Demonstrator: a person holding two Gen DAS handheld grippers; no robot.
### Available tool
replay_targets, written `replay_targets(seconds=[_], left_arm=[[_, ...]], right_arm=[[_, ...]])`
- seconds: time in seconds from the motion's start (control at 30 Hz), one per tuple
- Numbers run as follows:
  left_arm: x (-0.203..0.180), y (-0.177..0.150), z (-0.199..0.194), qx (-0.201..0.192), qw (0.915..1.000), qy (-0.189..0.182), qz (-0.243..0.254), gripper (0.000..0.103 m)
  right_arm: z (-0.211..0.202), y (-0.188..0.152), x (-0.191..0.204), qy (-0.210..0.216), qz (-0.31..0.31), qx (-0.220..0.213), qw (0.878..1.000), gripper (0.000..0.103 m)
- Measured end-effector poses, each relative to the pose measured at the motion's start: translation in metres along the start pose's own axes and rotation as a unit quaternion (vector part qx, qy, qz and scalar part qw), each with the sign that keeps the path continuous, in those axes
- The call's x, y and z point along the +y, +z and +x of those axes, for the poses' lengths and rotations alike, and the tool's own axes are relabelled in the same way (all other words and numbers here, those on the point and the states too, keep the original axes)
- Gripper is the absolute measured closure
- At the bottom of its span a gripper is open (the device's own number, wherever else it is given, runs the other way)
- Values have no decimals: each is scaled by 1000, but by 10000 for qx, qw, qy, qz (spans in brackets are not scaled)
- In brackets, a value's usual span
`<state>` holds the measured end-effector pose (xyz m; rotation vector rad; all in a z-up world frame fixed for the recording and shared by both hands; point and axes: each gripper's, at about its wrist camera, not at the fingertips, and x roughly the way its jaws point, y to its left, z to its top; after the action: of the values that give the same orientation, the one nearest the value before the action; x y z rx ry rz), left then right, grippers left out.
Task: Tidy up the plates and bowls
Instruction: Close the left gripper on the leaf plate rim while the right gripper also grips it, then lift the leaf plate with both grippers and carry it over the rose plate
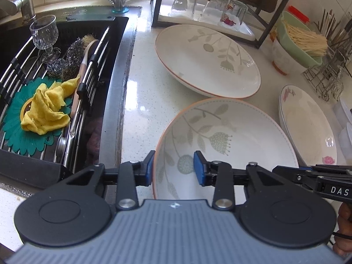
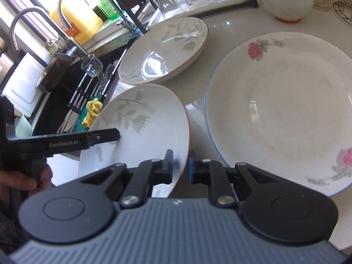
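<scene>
Left wrist view: sits just behind left tool (image 1: 172, 168), looks steeply down over pale speckled stone surface (image 1: 143, 92), black sink (image 1: 66, 70) at left.
Right wrist view: close behind right tool (image 2: 180, 167), same downward tilt, sink far left.
Shared: near tilted white leaf-patterned plate (image 1: 231, 136) (image 2: 143, 121), second leaf-patterned plate (image 1: 206, 59) (image 2: 165, 50), rose-patterned plate (image 1: 308, 127) (image 2: 281, 110).

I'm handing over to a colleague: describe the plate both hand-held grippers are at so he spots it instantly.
Start at the black sink; on the pale countertop beside it lie two leaf-patterned plates. It is the nearer plate, tilted, with a dandelion-like print and orange rim. Unlike the rose plate alongside, it has no blue edge.
</scene>
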<state>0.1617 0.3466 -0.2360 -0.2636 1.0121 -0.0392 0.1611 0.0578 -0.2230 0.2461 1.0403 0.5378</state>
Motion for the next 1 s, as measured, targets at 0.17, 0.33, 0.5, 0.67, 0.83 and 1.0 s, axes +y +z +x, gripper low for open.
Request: replay_targets(seconds=[0.17, 0.33, 0.5, 0.67, 0.83, 1.0], left_arm=[[-3, 9, -3, 6, 9998, -177, -122, 61], [-17, 14, -4, 90, 9996, -270, -86, 61], [-24, 18, -13, 140, 9992, -330, -169, 61], [-31, 24, -26, 175, 9991, -295, -248, 61], [-40, 36, -37, 312, 9972, -581, -361, 61], [-49, 47, -41, 448, 9941, -918, -366, 61]], right_arm=[[-4, 5, -9, 134, 165, -56, 9998, 86], [-13, 6, -24, 248, 379, -72, 9989, 86], [-23, 8, -32, 359, 504, -62, 9981, 86], [-34, 14, -35, 515, 583, -21, 9970, 86], [-52, 25, -41, 531, 821, -80, 9952, 86], [-73, 36, -43, 466, 1028, -268, 9932, 86]])
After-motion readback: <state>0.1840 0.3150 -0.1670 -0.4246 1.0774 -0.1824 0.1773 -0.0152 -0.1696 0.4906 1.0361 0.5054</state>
